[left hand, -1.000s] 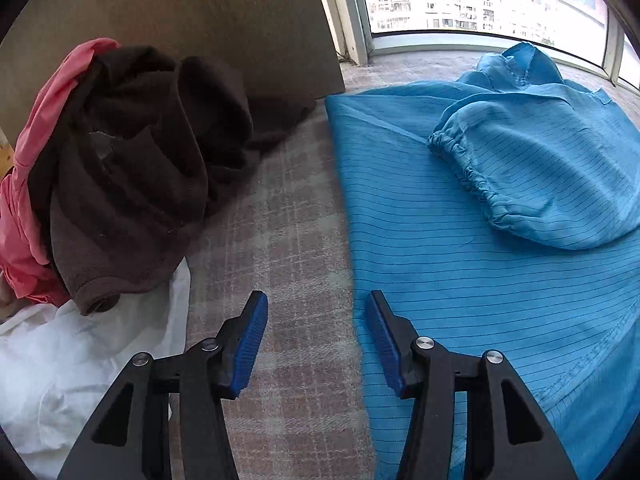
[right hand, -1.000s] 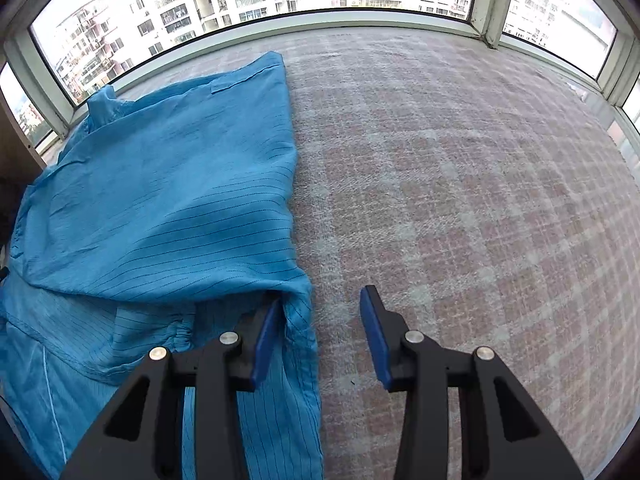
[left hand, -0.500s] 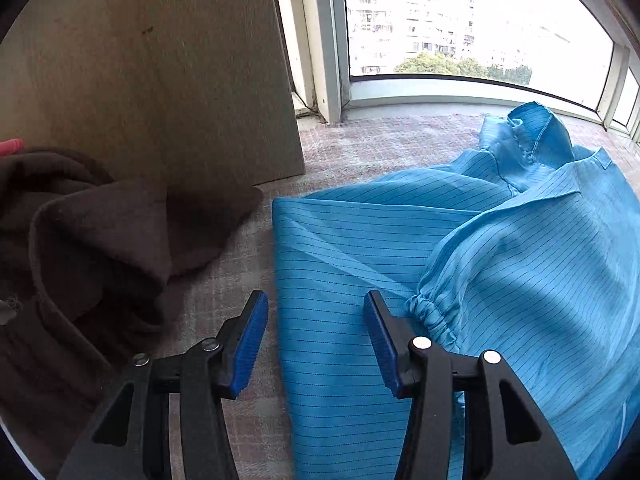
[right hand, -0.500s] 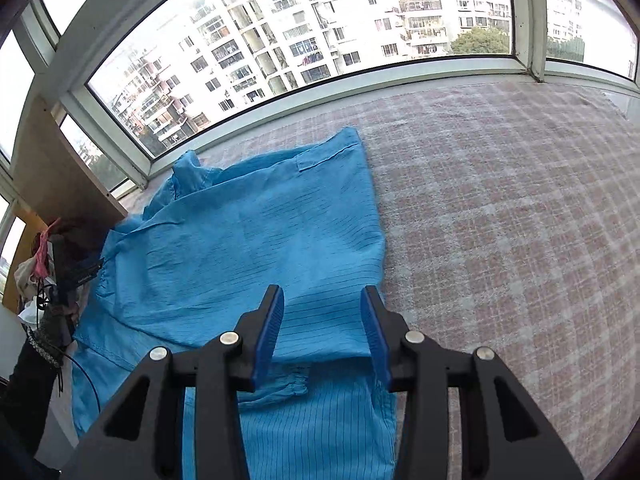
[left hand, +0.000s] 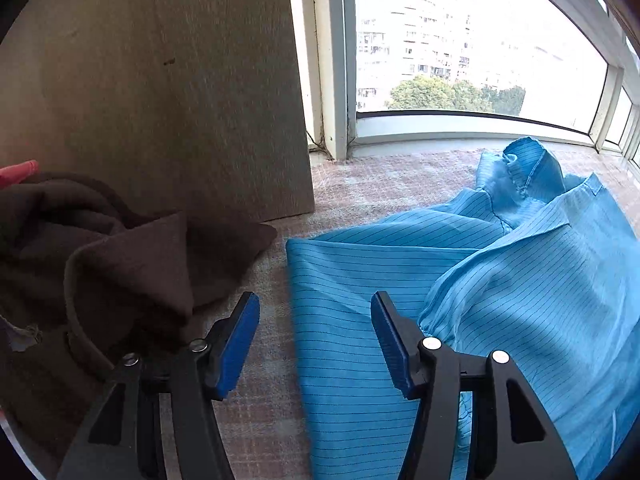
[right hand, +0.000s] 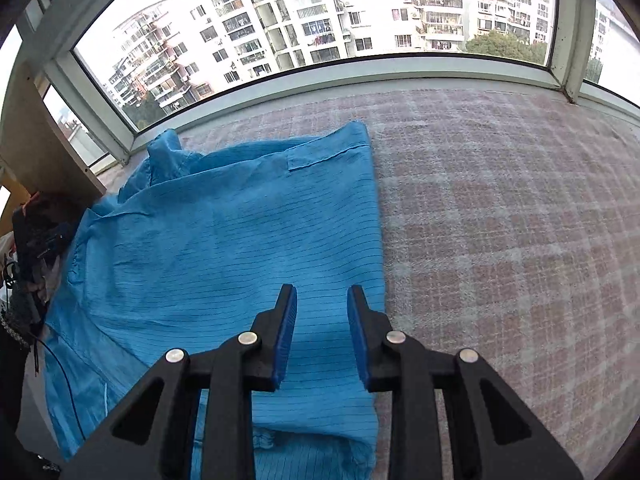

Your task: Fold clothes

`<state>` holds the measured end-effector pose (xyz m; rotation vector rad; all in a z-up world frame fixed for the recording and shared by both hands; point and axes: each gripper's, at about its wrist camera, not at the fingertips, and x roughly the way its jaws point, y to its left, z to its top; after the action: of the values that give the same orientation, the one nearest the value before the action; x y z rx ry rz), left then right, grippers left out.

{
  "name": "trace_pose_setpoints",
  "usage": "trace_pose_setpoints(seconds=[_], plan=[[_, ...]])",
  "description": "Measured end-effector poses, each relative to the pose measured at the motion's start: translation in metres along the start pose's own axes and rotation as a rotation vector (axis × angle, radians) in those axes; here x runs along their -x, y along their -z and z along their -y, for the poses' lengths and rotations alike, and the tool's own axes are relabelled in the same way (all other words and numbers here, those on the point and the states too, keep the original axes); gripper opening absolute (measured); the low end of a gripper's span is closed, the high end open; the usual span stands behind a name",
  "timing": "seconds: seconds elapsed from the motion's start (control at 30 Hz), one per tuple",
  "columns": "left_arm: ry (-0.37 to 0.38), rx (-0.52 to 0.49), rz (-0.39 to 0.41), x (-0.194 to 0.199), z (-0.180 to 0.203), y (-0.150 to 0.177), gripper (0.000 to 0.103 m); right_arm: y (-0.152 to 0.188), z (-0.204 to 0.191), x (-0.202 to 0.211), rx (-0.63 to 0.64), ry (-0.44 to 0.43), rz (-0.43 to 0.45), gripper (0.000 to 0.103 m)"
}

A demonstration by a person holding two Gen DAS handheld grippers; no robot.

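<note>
Left wrist view: left gripper [left hand: 315, 322] spread wide, pinching nothing, over the left edge of the blue garment [left hand: 460, 288]. Blue pad of one finger [left hand: 236, 344] above bare checked mat [left hand: 264, 408], other finger [left hand: 390, 344] above blue cloth. Garment flat on the mat, thin dark stripes, a gathered cuff [left hand: 440, 316] just beside the right finger, collar [left hand: 520, 168] bunched at the far end near the window [left hand: 460, 60]. Left of the garment, apart from it by a strip of mat: brown garment [left hand: 120, 264] in a heap, a bit of pink cloth [left hand: 18, 170] at its far left edge. Wooden panel [left hand: 160, 88] upright behind the brown heap, beyond the garment's far left corner.

Right wrist view: right gripper [right hand: 321, 320] parted to a narrower gap, empty, above the garment [right hand: 224, 264] near its right edge. Top layer folded over, straight right edge running toward the window [right hand: 320, 12], small pocket [right hand: 324, 156] at the far right corner. Collar [right hand: 164, 152] at the far left. Checked mat [right hand: 500, 240] bare to the right of the garment. Dark clutter [right hand: 36, 240] left of the garment, too small to tell what. Apartment blocks beyond the glass.
</note>
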<state>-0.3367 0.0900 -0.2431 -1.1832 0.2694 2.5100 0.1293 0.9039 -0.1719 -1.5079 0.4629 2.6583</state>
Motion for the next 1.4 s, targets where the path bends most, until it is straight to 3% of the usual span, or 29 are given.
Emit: trace_pose_setpoints(seconds=[0.13,0.27,0.33,0.43,0.57,0.7,0.93,1.07,1.13,1.3,1.37,1.4], plan=[[0.015,0.009,-0.034,-0.021,0.001,-0.008,0.055,-0.015,-0.004,-0.021,0.016,0.043,-0.020,0.026],[-0.040,0.004,-0.094,-0.048,-0.002,-0.004,0.058,-0.020,-0.004,-0.030,0.037,0.110,-0.042,0.027],[-0.063,0.021,-0.084,-0.044,-0.008,-0.002,0.057,-0.022,-0.005,-0.034,0.047,0.143,-0.053,0.027],[-0.080,0.027,-0.066,-0.016,-0.016,0.003,0.055,-0.008,-0.012,-0.007,0.055,0.105,-0.035,0.027],[-0.028,0.046,-0.025,0.053,-0.026,0.029,0.055,0.034,-0.020,0.028,0.035,0.033,-0.034,0.028],[0.038,0.129,-0.023,0.099,-0.038,0.072,0.055,0.080,-0.020,0.036,0.018,0.049,-0.077,0.029],[0.057,0.053,-0.146,0.094,-0.018,0.130,0.055,0.103,-0.010,0.019,-0.023,0.092,-0.120,0.029],[-0.049,-0.022,-0.168,0.097,-0.021,0.148,0.057,0.104,-0.013,0.042,-0.037,0.131,-0.080,0.029],[-0.075,-0.001,-0.141,0.115,-0.028,0.149,0.054,0.109,-0.020,0.062,-0.034,0.094,-0.044,0.029],[0.050,-0.023,-0.051,0.160,-0.010,0.156,0.055,0.144,-0.039,0.073,-0.002,0.076,-0.060,0.032],[0.076,-0.064,-0.075,0.153,0.002,0.161,0.056,0.157,-0.040,0.064,0.000,0.096,-0.092,0.032],[0.053,-0.076,-0.099,0.146,0.004,0.164,0.056,0.163,-0.038,0.060,-0.005,0.122,-0.110,0.032]])
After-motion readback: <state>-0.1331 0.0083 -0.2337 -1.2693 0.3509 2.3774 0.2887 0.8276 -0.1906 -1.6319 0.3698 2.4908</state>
